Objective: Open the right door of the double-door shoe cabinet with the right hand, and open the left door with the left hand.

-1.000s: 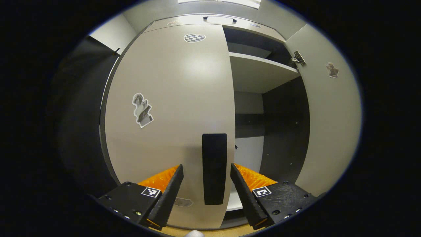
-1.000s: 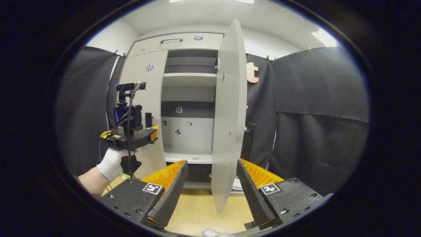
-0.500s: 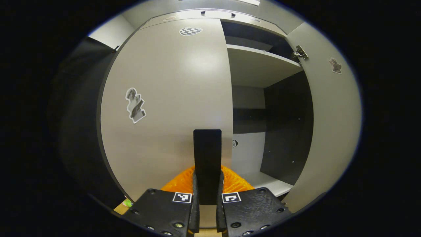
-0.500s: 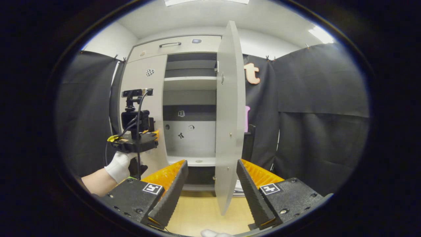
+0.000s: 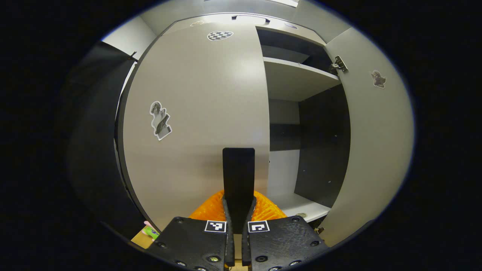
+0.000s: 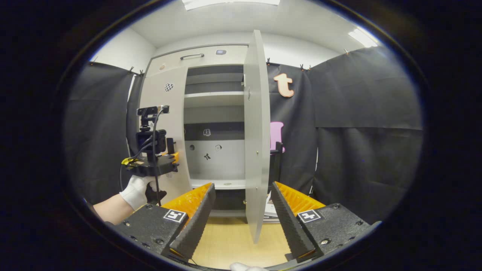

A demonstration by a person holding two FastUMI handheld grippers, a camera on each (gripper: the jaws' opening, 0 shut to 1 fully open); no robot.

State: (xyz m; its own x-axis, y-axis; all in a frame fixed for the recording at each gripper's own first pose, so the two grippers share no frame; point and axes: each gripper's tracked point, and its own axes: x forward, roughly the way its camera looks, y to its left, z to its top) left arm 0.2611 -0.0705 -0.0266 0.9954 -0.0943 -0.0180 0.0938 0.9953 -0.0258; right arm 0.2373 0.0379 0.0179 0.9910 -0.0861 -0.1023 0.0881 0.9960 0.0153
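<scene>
1. The left gripper [image 5: 237, 241] is clamping both fingers on the black handle [image 5: 238, 180] of the cabinet's left door [image 5: 196, 113].
2. That left door is sitting nearly flush against the shoe cabinet [image 6: 205, 56], with its handle beside the cabinet's open middle.
3. The right gripper [image 6: 241, 222] is hanging with fingers spread wide, gripping nothing, in front of the cabinet.
4. The right door [image 6: 256, 131] is standing swung out, edge-on, between those fingers but farther off.
5. A gloved hand [image 6: 135, 188] is holding the left gripper at the cabinet's left door.
</scene>
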